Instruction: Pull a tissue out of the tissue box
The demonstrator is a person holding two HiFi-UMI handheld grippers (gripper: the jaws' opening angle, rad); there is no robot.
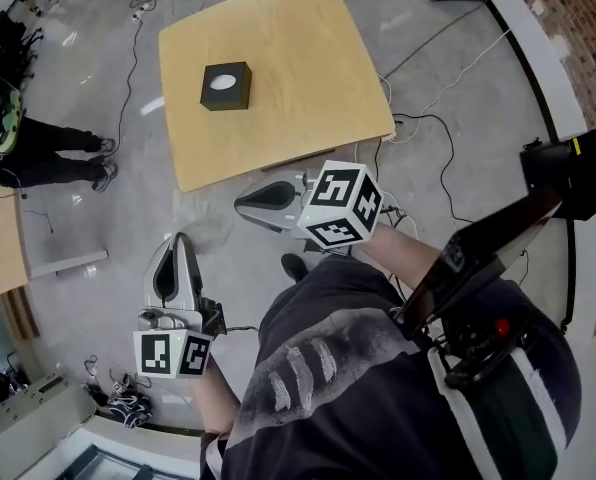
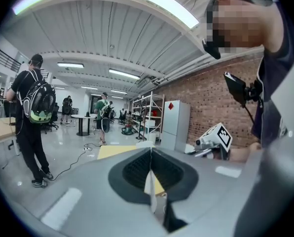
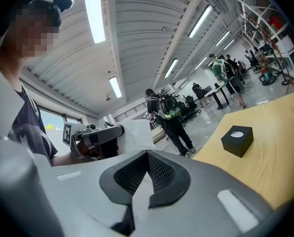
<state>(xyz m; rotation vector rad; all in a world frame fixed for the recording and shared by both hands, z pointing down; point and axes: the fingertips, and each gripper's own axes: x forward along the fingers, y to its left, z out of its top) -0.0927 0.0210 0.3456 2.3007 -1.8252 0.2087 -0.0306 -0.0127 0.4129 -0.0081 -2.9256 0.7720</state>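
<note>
Black tissue box with apparently white top opening, tan wood-grain table, grey left gripper and right gripper, black pads, black-and-white square-marker cubes, grey floor.

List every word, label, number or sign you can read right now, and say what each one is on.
No words or numbers can be read in any view.
Right marker cube, left marker cube: black-and-white square patterns only, no text.
Red diamond sign on the white cabinet: no lettering legible.
White mark on the black rig arm: too blurred to read.
Tissue box: no print visible.
</note>
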